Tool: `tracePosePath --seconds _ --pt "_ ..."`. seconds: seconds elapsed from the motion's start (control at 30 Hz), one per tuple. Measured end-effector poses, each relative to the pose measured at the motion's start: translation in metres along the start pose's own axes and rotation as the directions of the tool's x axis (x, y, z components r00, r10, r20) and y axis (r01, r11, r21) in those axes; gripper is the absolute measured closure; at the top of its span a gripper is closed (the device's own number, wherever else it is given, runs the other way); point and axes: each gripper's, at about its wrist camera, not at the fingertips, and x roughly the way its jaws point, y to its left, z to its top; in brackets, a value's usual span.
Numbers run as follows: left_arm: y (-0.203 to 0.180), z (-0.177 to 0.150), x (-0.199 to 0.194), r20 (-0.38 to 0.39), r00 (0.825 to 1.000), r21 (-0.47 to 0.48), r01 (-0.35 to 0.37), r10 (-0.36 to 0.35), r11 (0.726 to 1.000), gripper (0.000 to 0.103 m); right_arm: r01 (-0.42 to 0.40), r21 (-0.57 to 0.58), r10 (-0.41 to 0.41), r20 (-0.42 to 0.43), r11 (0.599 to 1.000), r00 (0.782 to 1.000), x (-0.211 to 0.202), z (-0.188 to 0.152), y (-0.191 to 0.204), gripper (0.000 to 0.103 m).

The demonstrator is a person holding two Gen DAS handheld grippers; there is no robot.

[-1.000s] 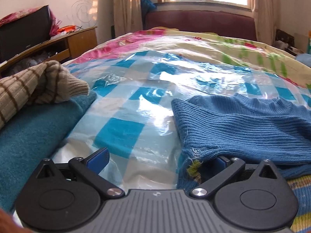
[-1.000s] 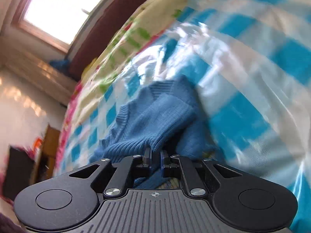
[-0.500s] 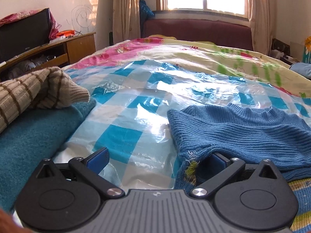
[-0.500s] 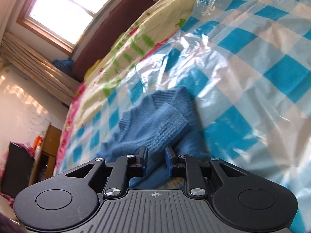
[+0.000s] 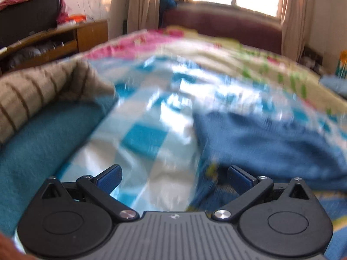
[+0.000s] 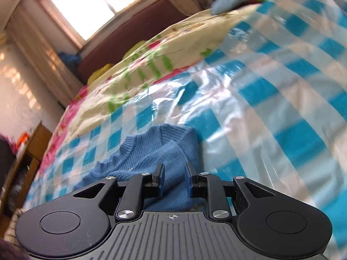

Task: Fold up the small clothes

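Blue sweater (image 6: 149, 151) lies under the right hand-held gripper (image 6: 174, 172), whose opening jaws grip nothing.

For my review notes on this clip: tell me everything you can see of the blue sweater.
The blue sweater is a small rib-knit garment with a ribbed collar, lying partly folded on the blue-checked plastic sheet over the bed. One folded layer overlaps its body. The right gripper hovers at its near edge, jaws opening, pads off the knit. In the blurred left view its hem lies beside the open left gripper.

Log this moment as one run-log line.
left gripper: open, empty | right gripper: opening, nothing pinched, above blue sweater | sweater lies on checkered sheet
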Motion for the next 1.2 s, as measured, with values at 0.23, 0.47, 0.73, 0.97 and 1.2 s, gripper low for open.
tracePosePath --seconds 0.23,0.47,0.73,0.97,1.2 --pt "-0.035 0.017 0.032 0.028 1.0 0.099 -0.005 0.002 0.995 0.0 0.039 -0.095 -0.046 -0.08 0.995 0.996 0.038 0.005 0.009 0.066" --pt "-0.036 0.0 0.064 -0.052 0.998 0.128 -0.036 0.042 0.991 0.0 0.039 -0.115 -0.046 -0.056 0.993 0.997 0.016 0.005 0.0 0.1" --pt "-0.026 0.006 0.052 -0.018 0.999 0.089 -0.042 0.044 0.995 0.0 0.099 -0.163 -0.104 -0.02 0.982 0.994 0.015 0.0 0.007 0.09" --pt "-0.033 0.012 0.059 -0.001 0.999 0.099 -0.033 0.034 0.995 0.0 0.024 -0.281 -0.028 -0.008 0.959 1.0 0.048 0.012 0.046 0.09" --pt "-0.012 0.007 0.073 -0.083 0.996 0.028 -0.035 0.037 0.999 0.0 0.117 -0.235 -0.129 -0.036 0.965 0.991 0.073 0.005 0.007 0.097"
